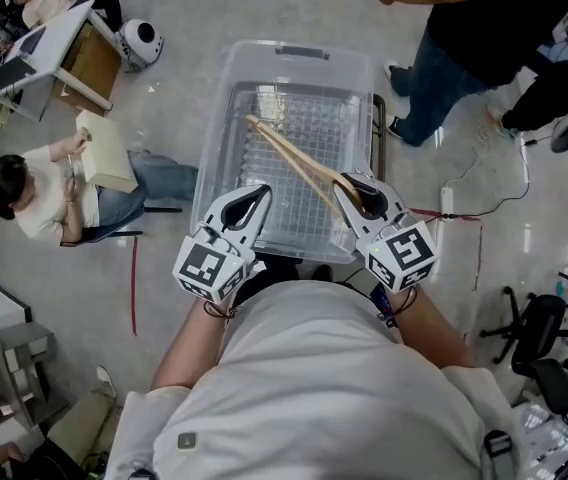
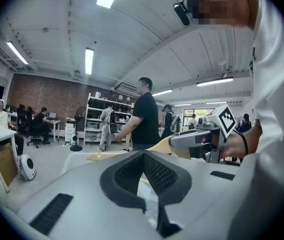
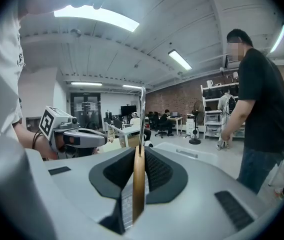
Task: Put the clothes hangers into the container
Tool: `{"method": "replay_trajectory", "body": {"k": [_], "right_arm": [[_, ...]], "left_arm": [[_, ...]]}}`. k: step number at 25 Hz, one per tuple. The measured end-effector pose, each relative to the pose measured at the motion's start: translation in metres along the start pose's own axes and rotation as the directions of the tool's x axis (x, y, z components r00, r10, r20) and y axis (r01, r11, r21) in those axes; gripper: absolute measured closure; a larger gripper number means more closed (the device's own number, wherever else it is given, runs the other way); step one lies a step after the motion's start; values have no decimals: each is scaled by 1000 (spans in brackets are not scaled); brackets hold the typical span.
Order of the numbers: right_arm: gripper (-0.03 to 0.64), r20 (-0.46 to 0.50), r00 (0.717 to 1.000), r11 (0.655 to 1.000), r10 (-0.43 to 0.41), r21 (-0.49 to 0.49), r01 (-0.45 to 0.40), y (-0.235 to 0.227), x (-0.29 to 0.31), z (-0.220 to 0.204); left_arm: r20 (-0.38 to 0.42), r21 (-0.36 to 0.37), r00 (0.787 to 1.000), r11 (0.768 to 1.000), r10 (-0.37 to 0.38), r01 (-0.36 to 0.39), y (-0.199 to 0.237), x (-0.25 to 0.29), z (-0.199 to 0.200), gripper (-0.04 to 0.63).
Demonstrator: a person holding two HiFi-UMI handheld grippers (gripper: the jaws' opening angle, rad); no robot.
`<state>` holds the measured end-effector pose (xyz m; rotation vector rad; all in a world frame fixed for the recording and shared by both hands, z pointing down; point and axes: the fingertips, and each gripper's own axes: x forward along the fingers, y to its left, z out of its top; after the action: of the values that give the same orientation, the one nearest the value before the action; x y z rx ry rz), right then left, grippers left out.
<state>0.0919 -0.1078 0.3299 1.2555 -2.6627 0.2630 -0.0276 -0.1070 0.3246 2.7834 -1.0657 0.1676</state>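
forearms (image 1: 192, 348) tucked close in front of the torso, both tools side by side, pointing forward and slightly down. left gripper (image 1: 262, 196): jaws a sliver apart, nothing between them, so it looks idle and just along for the ride. right gripper (image 1: 350, 190): jaws pinched on the wooden hanger (image 1: 294, 156), apparently on the wood just under the metal hook, so it sits edge-up with its long arm sticking out ahead and to the left. that arm reaches over the clear container (image 1: 226, 98) and looks above the rim, not resting on it. my read: carry nearly done, next is lower and release. bystander (image 1: 484, 28) stands beyond the container.
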Motion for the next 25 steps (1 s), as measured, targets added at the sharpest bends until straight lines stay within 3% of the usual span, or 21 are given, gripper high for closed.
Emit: {"method": "replay_trajectory", "body": {"k": [9, 14, 25], "right_arm": [[552, -51, 997, 998, -54, 18, 55, 7, 61, -8], [552, -98, 993, 997, -66, 29, 70, 4, 89, -28], [551, -218, 976, 995, 5, 95, 16, -12, 139, -97]], "left_arm": [[-11, -20, 998, 998, -56, 55, 63, -1, -10, 578], [-40, -53, 997, 997, -65, 62, 88, 8, -35, 578], [-124, -123, 992, 992, -20, 5, 118, 29, -79, 578]]}}
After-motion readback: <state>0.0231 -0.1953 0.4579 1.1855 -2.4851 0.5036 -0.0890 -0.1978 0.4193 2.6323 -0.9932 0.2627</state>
